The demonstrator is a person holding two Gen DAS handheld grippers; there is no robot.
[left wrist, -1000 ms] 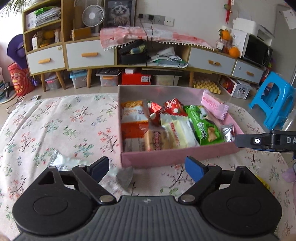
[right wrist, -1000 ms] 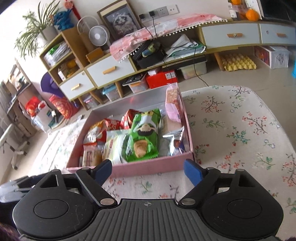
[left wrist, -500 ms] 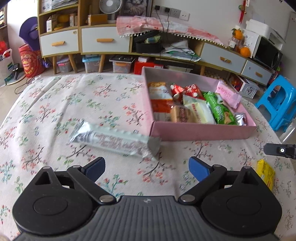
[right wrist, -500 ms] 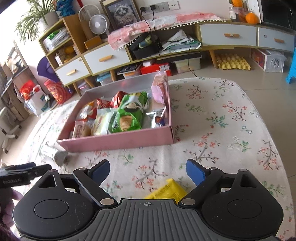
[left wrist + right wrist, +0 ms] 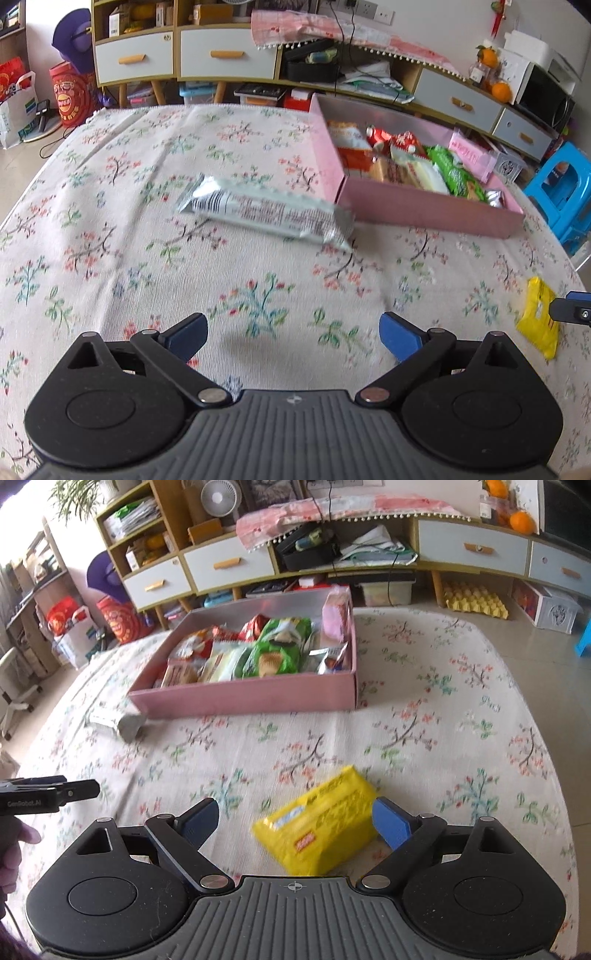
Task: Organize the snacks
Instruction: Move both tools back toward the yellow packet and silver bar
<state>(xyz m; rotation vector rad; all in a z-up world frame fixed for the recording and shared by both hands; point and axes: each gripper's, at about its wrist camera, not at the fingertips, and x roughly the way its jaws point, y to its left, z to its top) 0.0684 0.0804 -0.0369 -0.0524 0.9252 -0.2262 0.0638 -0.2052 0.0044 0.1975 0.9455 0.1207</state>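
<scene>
A pink box filled with several snack packets sits on the floral tablecloth. A long silver packet lies flat just left of the box's near corner. My left gripper hovers short of it, its jaws opening, with only cloth between them. A yellow packet lies on the cloth between the fingers of my right gripper, close to the right pad; that gripper is open. The left gripper's tip shows at the left edge of the right wrist view.
A blue plastic stool stands beyond the table's right side. A long low cabinet with drawers and clutter lines the far wall. The table's right edge drops to the tiled floor. A person's hand holds the left gripper.
Both grippers have drawn back from the pink box toward the near side of the table. The silver packet came fully into the left view, and the yellow packet now lies between the right fingers.
</scene>
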